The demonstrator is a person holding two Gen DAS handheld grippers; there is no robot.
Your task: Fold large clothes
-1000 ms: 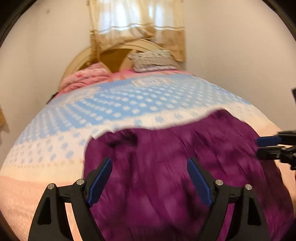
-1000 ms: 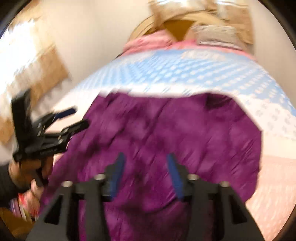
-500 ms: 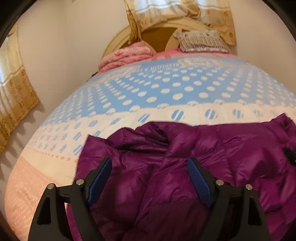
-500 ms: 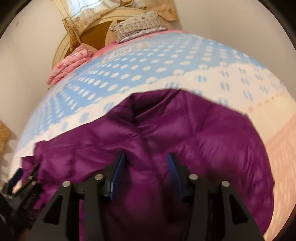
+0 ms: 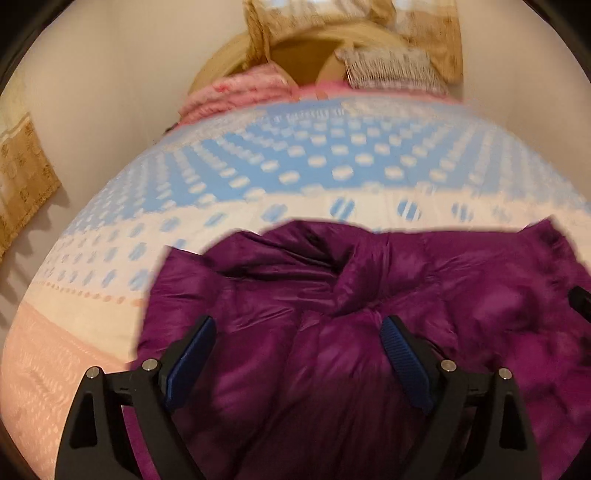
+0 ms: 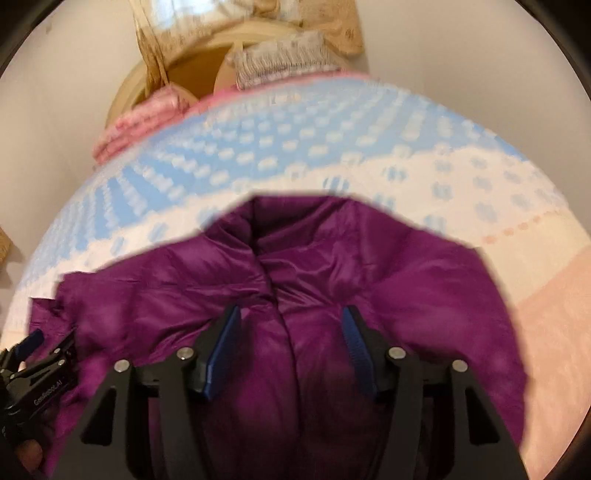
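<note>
Compared with a second ago, the purple puffer jacket (image 5: 369, 332) has gone from a smeared, moving sheet to a settled, rumpled heap on the bed, and both cameras have swung from a skewed angle to face the headboard squarely. By my reading the jacket has just been dropped or spread at the foot end and no fold has been made yet; the next job is picking an edge or a sleeve to grip.

Nearest the camera, the left gripper (image 5: 297, 334) hangs over the jacket's left portion with its blue-padded fingers (image 5: 192, 354) spread wide, nothing between them; whether the tips brush the fabric cannot be told. The right gripper (image 6: 291, 325) hovers above the jacket's middle seam, its jaws also apart, though narrower than the left pair, and empty. In the right wrist view the left gripper shows at the lower left edge, beside the jacket's left border.

The jacket lies puffed and creased across the foot of the bedspread (image 5: 314, 158), a bunched fold rising near its centre and its far edge reaching the white dotted band. Beyond it run the blue dotted field, then a pink folded blanket (image 5: 236, 92) and a grey patterned pillow (image 5: 388, 70) against the headboard (image 5: 221, 55), with curtains (image 5: 354, 18) behind.
</note>
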